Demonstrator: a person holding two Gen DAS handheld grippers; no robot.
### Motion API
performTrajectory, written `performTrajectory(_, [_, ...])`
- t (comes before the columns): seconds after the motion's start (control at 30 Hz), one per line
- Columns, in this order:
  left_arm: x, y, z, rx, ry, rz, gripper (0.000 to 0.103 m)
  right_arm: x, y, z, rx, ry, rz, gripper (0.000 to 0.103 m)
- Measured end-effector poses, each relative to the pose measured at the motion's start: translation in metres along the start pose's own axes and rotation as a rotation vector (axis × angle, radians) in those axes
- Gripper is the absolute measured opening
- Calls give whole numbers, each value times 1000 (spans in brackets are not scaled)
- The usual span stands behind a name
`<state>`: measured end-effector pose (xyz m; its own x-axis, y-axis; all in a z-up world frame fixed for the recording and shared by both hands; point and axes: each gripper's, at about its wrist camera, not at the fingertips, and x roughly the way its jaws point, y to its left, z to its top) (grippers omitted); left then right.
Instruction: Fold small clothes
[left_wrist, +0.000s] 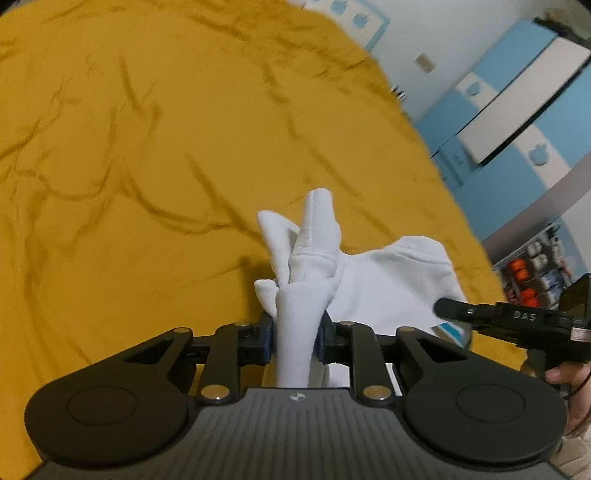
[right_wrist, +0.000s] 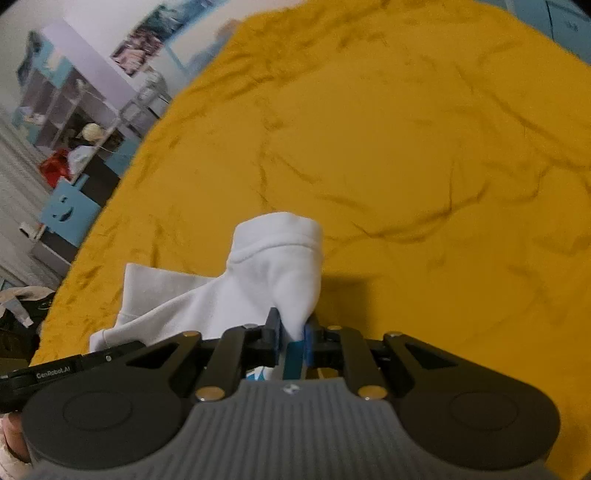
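A small white garment (left_wrist: 384, 284) lies bunched on the yellow bedspread (left_wrist: 147, 147). My left gripper (left_wrist: 295, 332) is shut on a bunched part of it, which sticks up between the fingers. My right gripper (right_wrist: 293, 332) is shut on another corner of the white garment (right_wrist: 273, 273), whose hemmed edge stands up in front of the fingers. In the left wrist view the right gripper (left_wrist: 454, 310) reaches in from the right onto the cloth. In the right wrist view the left gripper's body (right_wrist: 55, 373) shows at the lower left.
The wrinkled yellow bedspread (right_wrist: 406, 147) fills most of both views. Blue and white cabinets (left_wrist: 517, 92) stand beyond the bed's right edge. Shelves with toys and a blue box (right_wrist: 66, 210) stand beyond its left edge.
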<state>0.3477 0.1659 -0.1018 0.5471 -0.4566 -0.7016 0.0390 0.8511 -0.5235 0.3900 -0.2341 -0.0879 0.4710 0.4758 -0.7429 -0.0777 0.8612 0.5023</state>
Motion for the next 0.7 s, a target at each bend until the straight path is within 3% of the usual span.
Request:
performTrajectory(0.13, [6,21,-5,-49,19,1,37,18,-14,-3,26,9,-32,21])
performTrajectory(0.17, [7,25,-6,-60,11,4,44,19,-15,-5,26,2,-48,22])
performTrajectory(0.27, [-2,37,-6,-110,-35,15,53,12,-14,-6,5,-27,-102,28])
performTrajectory(0.37, [-18,40,-8,-120,-70,51,54,-8,-7,-12,-41,-79,-179,28])
performTrajectory(0.47, [-35,27,-11,-68,-113,118,52,-38,-1,-18,-100,-151,-248,29])
performTrajectory(0.57, [-53,12,-16,-15,-161,190,52,-66,9,-29,-145,-186,-234,29])
performTrajectory(0.7, [-80,-9,-26,33,-206,176,52,-97,25,-50,-212,-199,-208,29])
